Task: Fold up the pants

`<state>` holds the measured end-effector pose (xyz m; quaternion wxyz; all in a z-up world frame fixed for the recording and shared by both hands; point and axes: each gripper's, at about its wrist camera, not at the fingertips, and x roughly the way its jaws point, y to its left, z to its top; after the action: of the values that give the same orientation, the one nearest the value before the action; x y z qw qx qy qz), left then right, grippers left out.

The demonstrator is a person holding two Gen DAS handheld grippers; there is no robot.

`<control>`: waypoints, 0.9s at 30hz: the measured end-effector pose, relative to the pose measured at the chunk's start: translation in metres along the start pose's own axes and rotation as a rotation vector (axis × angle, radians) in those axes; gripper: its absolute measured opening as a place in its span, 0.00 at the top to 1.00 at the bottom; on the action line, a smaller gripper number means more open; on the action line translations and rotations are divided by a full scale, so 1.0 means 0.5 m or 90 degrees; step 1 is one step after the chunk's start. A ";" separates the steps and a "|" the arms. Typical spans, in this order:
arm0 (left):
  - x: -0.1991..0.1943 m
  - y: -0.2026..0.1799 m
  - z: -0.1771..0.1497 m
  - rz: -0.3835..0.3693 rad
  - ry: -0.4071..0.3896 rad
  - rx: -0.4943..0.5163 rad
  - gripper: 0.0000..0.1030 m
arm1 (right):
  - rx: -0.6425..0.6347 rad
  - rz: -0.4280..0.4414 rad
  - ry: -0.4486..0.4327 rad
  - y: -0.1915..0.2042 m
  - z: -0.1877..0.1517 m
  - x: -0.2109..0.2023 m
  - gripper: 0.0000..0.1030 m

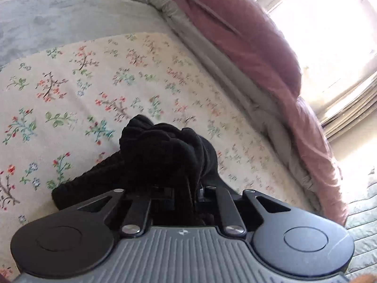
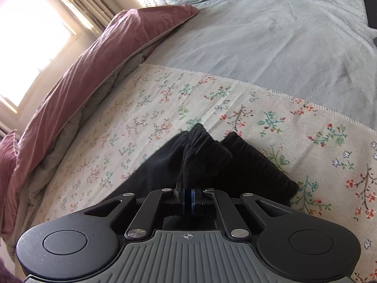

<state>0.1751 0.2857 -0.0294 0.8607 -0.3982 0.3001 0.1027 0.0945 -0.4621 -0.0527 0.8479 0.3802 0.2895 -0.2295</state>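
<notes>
The black pants (image 1: 162,151) are bunched up in front of my left gripper (image 1: 188,188), which is shut on a thick wad of the fabric; its fingers are hidden by the cloth. In the right wrist view the pants (image 2: 207,162) show a gathered elastic waistband. My right gripper (image 2: 188,195) is shut on an edge of that waistband, blue pads pressed together. Both grips hold the cloth just above the floral sheet (image 1: 70,94), also shown in the right wrist view (image 2: 165,108).
A pink duvet with grey lining (image 1: 247,47) is piled along the bed's window side, also in the right wrist view (image 2: 94,54). A grey blanket (image 2: 282,42) covers the bed beyond the floral sheet. A dark flat object (image 2: 371,7) lies at the far right edge.
</notes>
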 end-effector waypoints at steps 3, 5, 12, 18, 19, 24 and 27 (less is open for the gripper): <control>-0.045 0.009 0.006 -0.108 -0.085 -0.020 0.86 | -0.028 0.081 -0.078 0.035 0.027 -0.030 0.97; -0.058 0.018 0.005 -0.109 -0.094 -0.014 0.87 | -0.061 0.157 -0.151 0.054 0.026 -0.081 0.97; -0.026 0.107 -0.027 0.000 0.069 -0.003 0.87 | -0.135 0.024 0.036 -0.003 -0.021 -0.009 0.97; -0.048 0.120 -0.038 0.006 0.083 0.057 0.87 | -0.166 0.020 0.082 -0.055 -0.033 -0.020 0.97; -0.053 0.123 -0.038 0.001 0.082 0.052 0.87 | -0.178 0.025 0.069 -0.047 -0.036 -0.035 0.97; -0.062 0.125 -0.049 0.020 0.094 0.071 0.87 | -0.181 0.049 0.052 -0.043 -0.042 -0.076 0.97; -0.065 0.124 -0.057 0.039 0.098 0.101 0.87 | -0.162 0.007 0.107 -0.075 -0.045 -0.046 0.97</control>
<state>0.1109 0.3076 -0.0629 0.8602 -0.3266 0.3845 0.0740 0.0476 -0.4634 -0.0691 0.8634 0.2890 0.3839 -0.1536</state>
